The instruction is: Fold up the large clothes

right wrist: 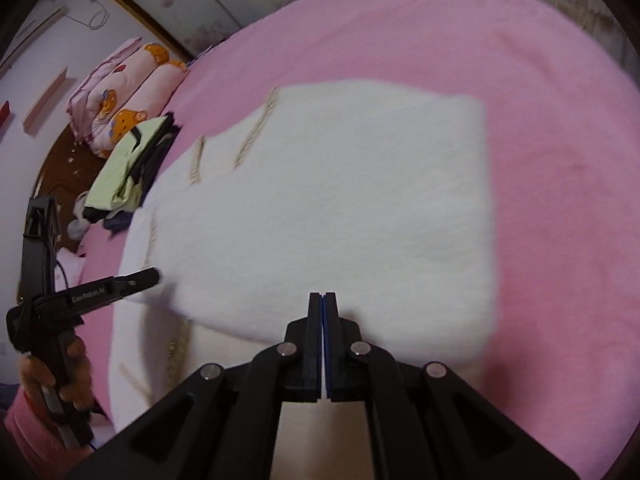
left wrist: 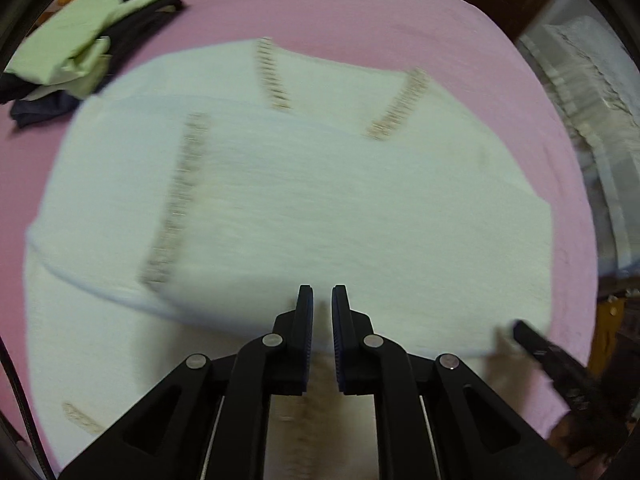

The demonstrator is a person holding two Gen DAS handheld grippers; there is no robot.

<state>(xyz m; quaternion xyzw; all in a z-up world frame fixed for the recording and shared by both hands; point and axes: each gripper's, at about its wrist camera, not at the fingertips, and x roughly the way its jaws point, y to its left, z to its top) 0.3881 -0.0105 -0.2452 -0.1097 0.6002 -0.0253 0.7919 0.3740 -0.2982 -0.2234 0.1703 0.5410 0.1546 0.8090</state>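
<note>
A large white garment [left wrist: 320, 200] with beige stitched stripes lies on the pink bed [left wrist: 360, 20], its upper layer folded over the lower one. The near edge of that layer hangs lifted, with a shadow under it. My left gripper [left wrist: 322, 290] straddles this edge, its jaws a narrow slit apart with the fabric in it. In the right wrist view the left gripper [right wrist: 154, 276] meets the layer's left corner. My right gripper [right wrist: 323, 294] is shut over the same edge of the garment [right wrist: 340, 200] further right. From the left camera, the right gripper [left wrist: 516, 326] sits at the layer's right corner.
A pile of pale green and dark clothes [left wrist: 80, 32] lies at the bed's far left, also seen as the pile [right wrist: 124, 168]. Rolled pink bedding [right wrist: 120, 92] is behind it. A hand [right wrist: 76, 360] grips the left tool. White lace-covered furniture [left wrist: 580, 80] stands beyond the right bed edge.
</note>
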